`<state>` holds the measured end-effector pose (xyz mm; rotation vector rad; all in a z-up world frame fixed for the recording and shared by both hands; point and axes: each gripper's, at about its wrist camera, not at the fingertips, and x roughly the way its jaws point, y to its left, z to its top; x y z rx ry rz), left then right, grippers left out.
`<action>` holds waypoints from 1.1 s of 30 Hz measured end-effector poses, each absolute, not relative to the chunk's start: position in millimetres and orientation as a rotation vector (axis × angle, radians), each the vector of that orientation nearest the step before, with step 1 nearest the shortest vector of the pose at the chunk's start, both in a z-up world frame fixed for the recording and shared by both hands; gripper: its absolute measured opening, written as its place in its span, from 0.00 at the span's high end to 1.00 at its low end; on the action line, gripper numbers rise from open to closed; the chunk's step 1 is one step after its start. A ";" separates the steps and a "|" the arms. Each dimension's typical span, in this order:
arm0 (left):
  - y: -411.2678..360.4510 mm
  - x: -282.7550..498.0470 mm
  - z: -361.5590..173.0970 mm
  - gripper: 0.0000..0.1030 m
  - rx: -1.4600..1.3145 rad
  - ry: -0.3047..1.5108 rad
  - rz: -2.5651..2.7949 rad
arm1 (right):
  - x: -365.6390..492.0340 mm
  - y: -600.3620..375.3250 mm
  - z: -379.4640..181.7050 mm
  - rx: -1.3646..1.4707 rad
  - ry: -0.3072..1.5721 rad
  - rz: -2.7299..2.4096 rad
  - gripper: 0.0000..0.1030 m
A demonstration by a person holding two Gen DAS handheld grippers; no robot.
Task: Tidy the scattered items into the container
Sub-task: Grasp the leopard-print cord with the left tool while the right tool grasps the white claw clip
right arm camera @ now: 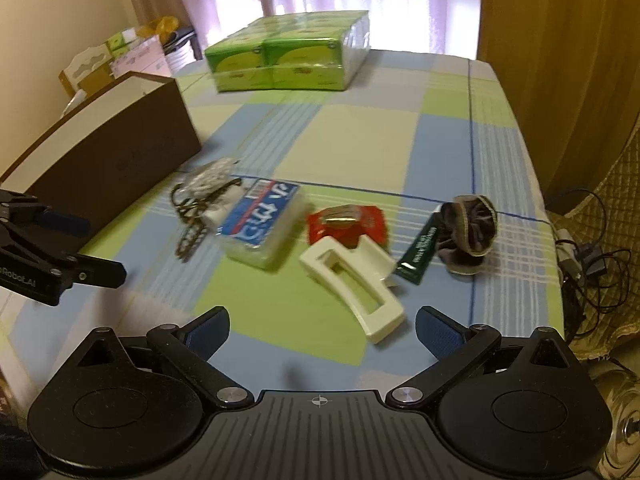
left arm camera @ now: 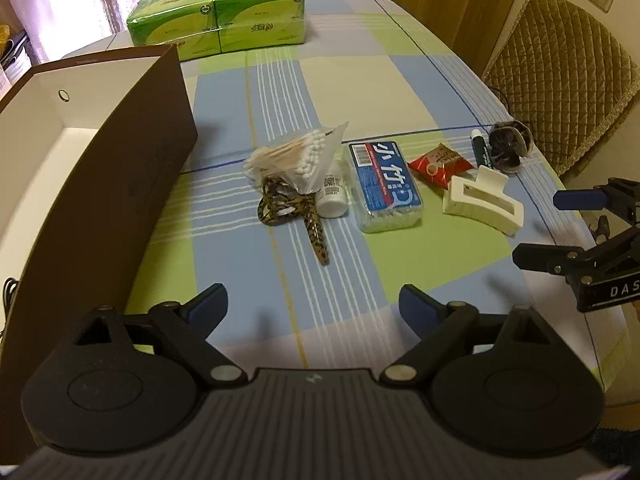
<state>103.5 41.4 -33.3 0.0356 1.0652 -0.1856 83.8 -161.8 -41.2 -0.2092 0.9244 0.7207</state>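
The left gripper sits lowest in its own view, its blue-padded fingers spread wide with nothing between them, above the checked tabletop. The right gripper is likewise spread and empty, just short of the cream hair clip, which lies at the near end of the scattered row. The right wrist view is smeared, so small print there cannot be read. Beyond the clip lie a red snack packet, a blue-topped box of cotton swabs, a small white bottle partly hidden under a clear bag of cotton swabs, and a leopard-print hair band tucked against the bag. To the right, a dark green tube touches a dark scrunchie. The brown box, white inside, stands open at the left, well apart from the row; its near end is cut off by the frame. A green pack of tissues sits at the tabletop's far end. A quilted chair cushion stands beside the tabletop, and tangled cables hang off its right edge.
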 end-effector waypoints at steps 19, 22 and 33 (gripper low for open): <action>28.1 155.7 -76.4 0.64 0.041 1.042 -0.196 | 122.7 -145.3 -71.5 -0.327 0.890 0.770 0.18; 27.9 162.0 -83.1 0.81 0.049 1.035 -0.186 | 125.2 -144.2 -72.0 -0.328 0.887 0.772 0.18; 53.6 126.5 -83.8 0.97 0.043 1.066 -0.152 | 120.5 -141.2 -72.0 -0.335 0.887 0.809 0.18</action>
